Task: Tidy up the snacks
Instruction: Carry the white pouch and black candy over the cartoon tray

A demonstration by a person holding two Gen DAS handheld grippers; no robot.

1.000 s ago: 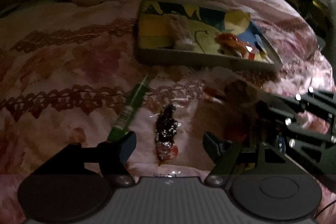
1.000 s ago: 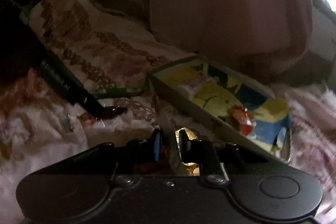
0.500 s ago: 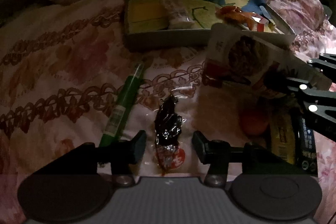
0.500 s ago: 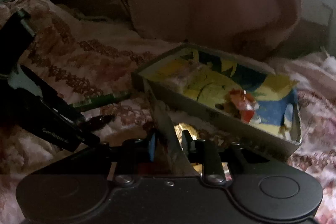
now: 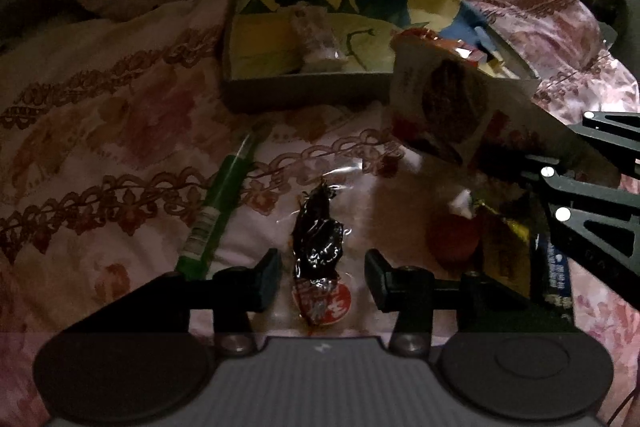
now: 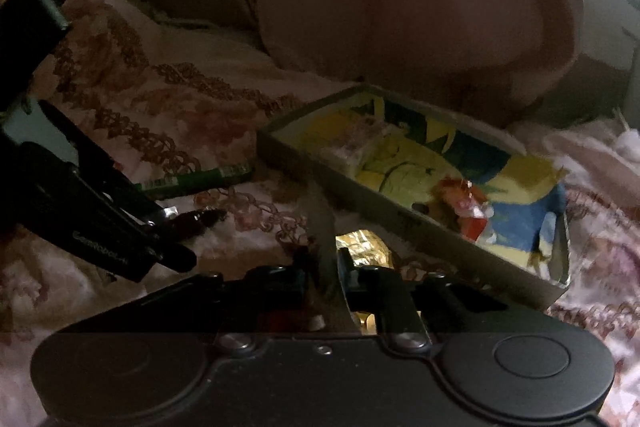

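Left gripper point(image 5: 322, 273) straddles a dark, glossy snack wrapper point(image 5: 319, 251) with a red-and-white label end, its closing jaws not yet touching it. This wrapper lies on the floral bedspread point(image 5: 100, 131), long axis running from the gripper toward the shallow box point(image 5: 304, 93). Right gripper point(image 6: 325, 277) is clenched on a flat pale packet point(image 5: 444, 107) tilted up before the box's near wall. A green tube point(image 5: 218, 215) lies just left; open bedspread spreads beyond it.

Bare blanket point(image 5: 100, 131) left of my left gripper point(image 5: 322, 277) is free. Green tube point(image 5: 218, 215) flanks it; held snack packet point(image 5: 444, 107) blocks the tray's point(image 5: 304, 93) right half.
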